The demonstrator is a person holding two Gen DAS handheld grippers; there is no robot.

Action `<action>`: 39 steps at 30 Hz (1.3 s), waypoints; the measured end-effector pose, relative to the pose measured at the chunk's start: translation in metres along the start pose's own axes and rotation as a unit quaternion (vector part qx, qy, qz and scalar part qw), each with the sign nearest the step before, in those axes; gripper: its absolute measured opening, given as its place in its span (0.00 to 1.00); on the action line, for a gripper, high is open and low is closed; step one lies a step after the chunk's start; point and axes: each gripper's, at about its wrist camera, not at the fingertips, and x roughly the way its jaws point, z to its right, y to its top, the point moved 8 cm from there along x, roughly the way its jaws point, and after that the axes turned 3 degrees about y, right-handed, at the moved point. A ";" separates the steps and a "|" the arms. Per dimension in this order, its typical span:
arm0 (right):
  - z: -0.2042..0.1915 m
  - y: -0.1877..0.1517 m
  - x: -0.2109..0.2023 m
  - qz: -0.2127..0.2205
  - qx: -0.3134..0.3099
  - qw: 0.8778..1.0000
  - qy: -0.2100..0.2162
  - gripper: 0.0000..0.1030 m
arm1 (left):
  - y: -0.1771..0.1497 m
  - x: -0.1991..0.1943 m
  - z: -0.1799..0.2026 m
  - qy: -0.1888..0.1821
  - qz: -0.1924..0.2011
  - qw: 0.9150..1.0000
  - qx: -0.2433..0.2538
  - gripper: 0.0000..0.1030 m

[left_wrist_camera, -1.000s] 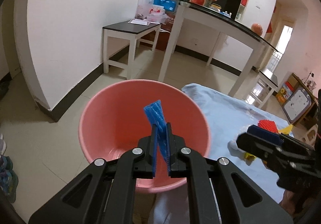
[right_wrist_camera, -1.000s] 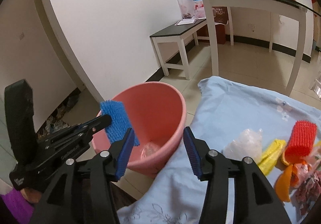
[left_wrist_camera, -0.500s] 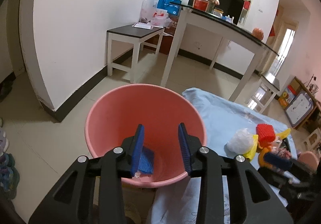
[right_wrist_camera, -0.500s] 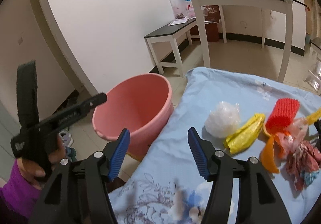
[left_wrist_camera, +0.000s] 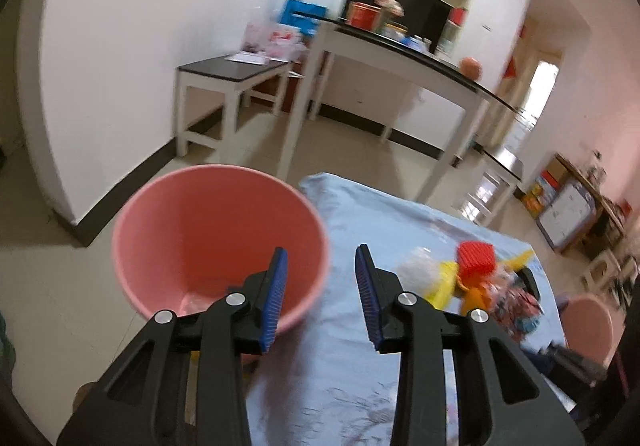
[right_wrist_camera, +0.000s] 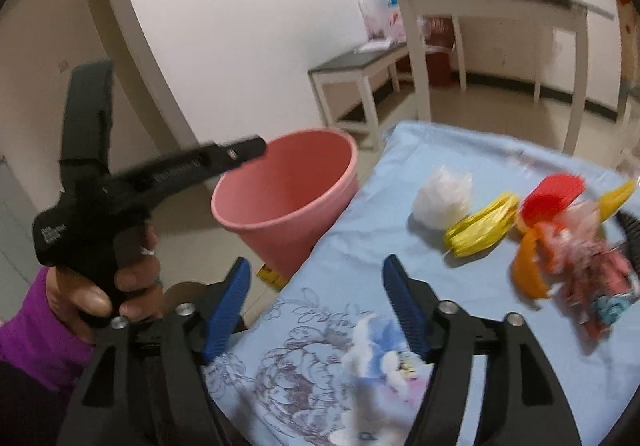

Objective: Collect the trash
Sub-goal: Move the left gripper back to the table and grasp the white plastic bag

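The left gripper (left_wrist_camera: 321, 266) stands with its ribbed blue pads apart and nothing between them, after parting within the last second. The right gripper (right_wrist_camera: 316, 278) also gapes wide and empty, its jaws having just been opening further. Seen from the left wrist, the pink bucket (left_wrist_camera: 208, 214) sits at about ten o'clock from the left gripper's tips, its smooth round plastic rim just beside the edge of the pale blue flowered cloth (left_wrist_camera: 360, 386). Something small and pale lies at its bottom, too blurred to name. The trash pile (right_wrist_camera: 540, 230) lies on the cloth at about two o'clock from the right gripper, well apart from its pads: a crumpled white plastic wad (right_wrist_camera: 442, 198), a creased yellow wrapper (right_wrist_camera: 482, 228) touching it, a ribbed red foam sleeve (right_wrist_camera: 554, 194), curved orange peel (right_wrist_camera: 528, 266), and crinkled printed wrappers. A hand (right_wrist_camera: 116, 282) in a purple sleeve holds the left tool.
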 end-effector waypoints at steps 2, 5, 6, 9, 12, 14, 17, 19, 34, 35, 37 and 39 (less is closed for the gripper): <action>0.001 0.000 -0.011 0.007 -0.010 1.000 -0.006 0.73 | -0.005 0.003 0.014 -0.001 -0.005 1.000 0.019 0.34; 0.007 -0.005 -0.023 0.009 -0.016 1.000 -0.010 0.74 | -0.013 0.011 0.039 -0.015 -0.022 0.999 0.038 0.34; 0.009 -0.006 -0.027 0.010 -0.016 1.000 -0.005 0.74 | -0.015 0.013 0.046 -0.015 -0.025 0.999 0.044 0.34; 0.022 -0.009 -0.039 0.016 -0.005 1.000 -0.009 0.74 | -0.022 0.021 0.062 -0.021 -0.043 0.997 0.053 0.34; 0.045 -0.010 -0.054 0.028 0.016 0.999 -0.032 0.74 | -0.030 0.030 0.076 -0.027 -0.062 0.996 0.058 0.34; 0.062 -0.010 -0.065 0.041 0.030 0.997 -0.053 0.74 | -0.035 0.034 0.084 -0.030 -0.072 0.995 0.062 0.34; 0.093 -0.011 -0.077 0.044 0.042 0.992 -0.114 0.74 | -0.041 0.038 0.095 -0.031 -0.081 0.994 0.070 0.34; 0.112 -0.010 -0.085 0.049 0.053 0.989 -0.130 0.74 | -0.043 0.040 0.100 -0.032 -0.084 0.993 0.075 0.34; 0.232 0.004 -0.138 0.093 0.110 0.961 -0.237 0.60 | -0.023 0.094 0.118 0.003 -0.086 0.992 0.095 0.34; 0.235 0.004 -0.138 0.093 0.114 0.961 -0.234 0.60 | -0.021 0.100 0.118 0.004 -0.087 0.992 0.095 0.34; 0.242 0.005 -0.139 0.092 0.116 0.961 -0.233 0.60 | -0.017 0.112 0.116 0.011 -0.090 0.991 0.093 0.34; 0.245 0.005 -0.138 0.089 0.116 0.962 -0.230 0.60 | -0.016 0.123 0.114 0.015 -0.096 0.991 0.089 0.34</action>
